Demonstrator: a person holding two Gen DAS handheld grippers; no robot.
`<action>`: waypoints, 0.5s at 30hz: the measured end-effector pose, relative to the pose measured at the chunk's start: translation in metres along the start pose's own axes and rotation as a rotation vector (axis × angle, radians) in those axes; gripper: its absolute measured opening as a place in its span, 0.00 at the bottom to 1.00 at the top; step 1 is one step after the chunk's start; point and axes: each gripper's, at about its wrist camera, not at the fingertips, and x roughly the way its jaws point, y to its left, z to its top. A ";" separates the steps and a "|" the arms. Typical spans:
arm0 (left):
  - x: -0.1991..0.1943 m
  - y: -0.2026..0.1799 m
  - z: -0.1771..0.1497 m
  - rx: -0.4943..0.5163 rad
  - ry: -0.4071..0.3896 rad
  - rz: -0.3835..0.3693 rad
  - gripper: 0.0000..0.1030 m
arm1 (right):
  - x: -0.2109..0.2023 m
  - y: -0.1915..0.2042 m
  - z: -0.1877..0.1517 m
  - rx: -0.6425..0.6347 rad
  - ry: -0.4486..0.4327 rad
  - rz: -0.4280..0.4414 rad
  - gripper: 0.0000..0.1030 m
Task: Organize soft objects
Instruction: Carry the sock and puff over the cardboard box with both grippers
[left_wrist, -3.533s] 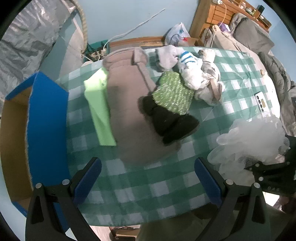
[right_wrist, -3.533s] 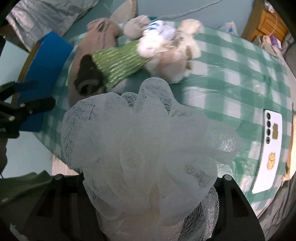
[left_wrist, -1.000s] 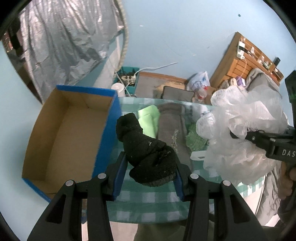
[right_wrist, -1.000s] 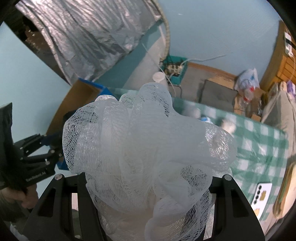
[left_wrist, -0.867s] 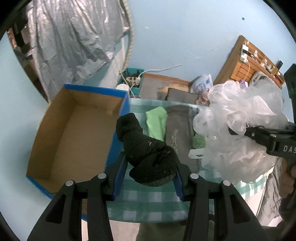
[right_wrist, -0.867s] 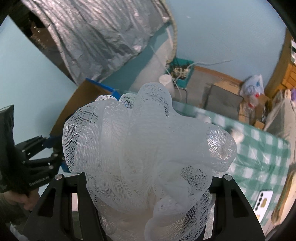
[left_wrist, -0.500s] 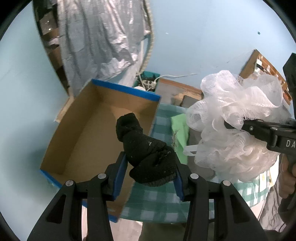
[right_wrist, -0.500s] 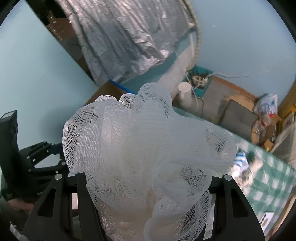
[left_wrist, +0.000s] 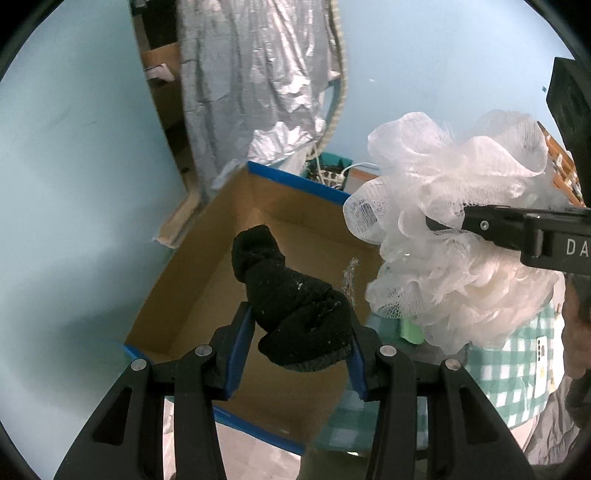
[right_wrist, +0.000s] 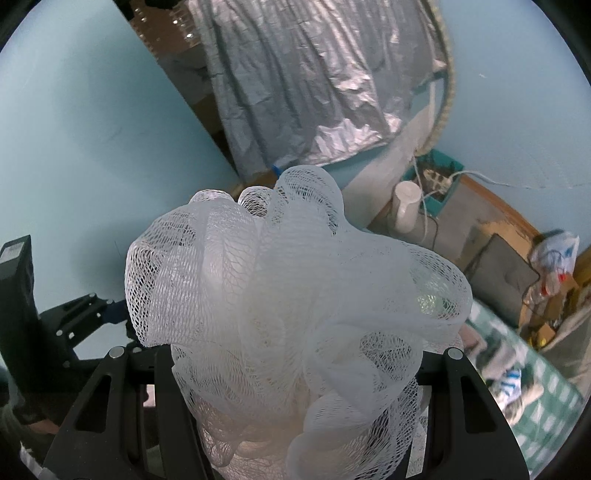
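Observation:
My left gripper (left_wrist: 297, 345) is shut on a black rolled sock (left_wrist: 291, 302) and holds it in the air above the open cardboard box with blue outer walls (left_wrist: 207, 288). My right gripper (right_wrist: 295, 398) is shut on a white mesh bath sponge (right_wrist: 291, 314), which fills its view. In the left wrist view the sponge (left_wrist: 458, 251) and the right gripper (left_wrist: 517, 229) hang at the right, over the box's right edge. The left gripper (right_wrist: 85, 314) shows at the left of the right wrist view.
The box stands on the floor beside a table with a green checked cloth (left_wrist: 517, 376). A white phone (left_wrist: 540, 365) and a green cloth (left_wrist: 412, 330) lie on it. More soft things (right_wrist: 506, 380) lie on the table. A silver sheet (left_wrist: 258, 92) hangs behind.
Both grippers have swung left, from over the table to over the box. The sock and the sponge stay gripped. The box now fills the middle of the left wrist view.

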 end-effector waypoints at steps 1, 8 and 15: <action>0.001 0.004 0.002 -0.003 -0.002 0.004 0.45 | 0.004 0.003 0.004 -0.004 0.003 0.003 0.55; 0.022 0.032 0.016 -0.023 0.006 0.033 0.46 | 0.035 0.018 0.036 -0.028 0.027 0.012 0.55; 0.049 0.048 0.016 -0.026 0.047 0.049 0.46 | 0.079 0.030 0.056 -0.048 0.088 -0.007 0.55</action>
